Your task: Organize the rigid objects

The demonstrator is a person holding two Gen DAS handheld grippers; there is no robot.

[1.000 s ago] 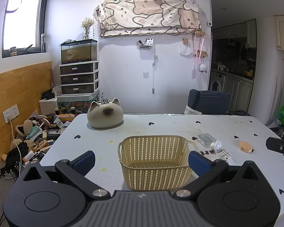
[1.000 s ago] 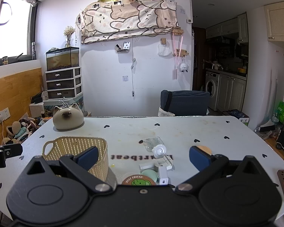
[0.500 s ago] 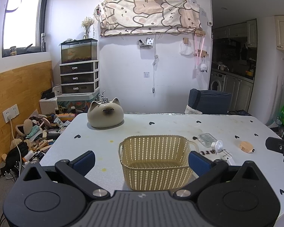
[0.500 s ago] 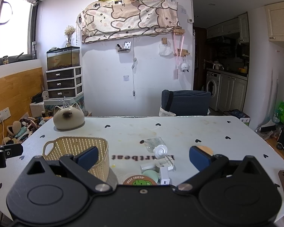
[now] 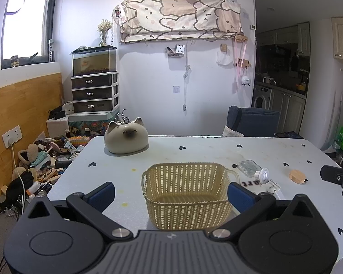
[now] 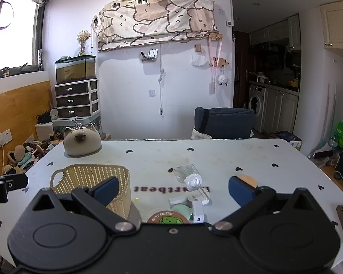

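While both pairs of fingers stand spread wide and hold nothing, the left gripper [image 5: 171,193] frames the empty basket [image 5: 187,193], and the right gripper [image 6: 173,188] faces the small clutter just right of it. The white charger block [image 6: 198,211] looks light, stiff and smooth; grip its flat sides. Its long axis runs near-to-far, label end nearest.

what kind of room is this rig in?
Most likely a lived-in apartment, a dining area open to a kitchen: a washing machine under the kitchen counter, a fish tank on plastic drawers, and a heart-print table holding a woven basket.
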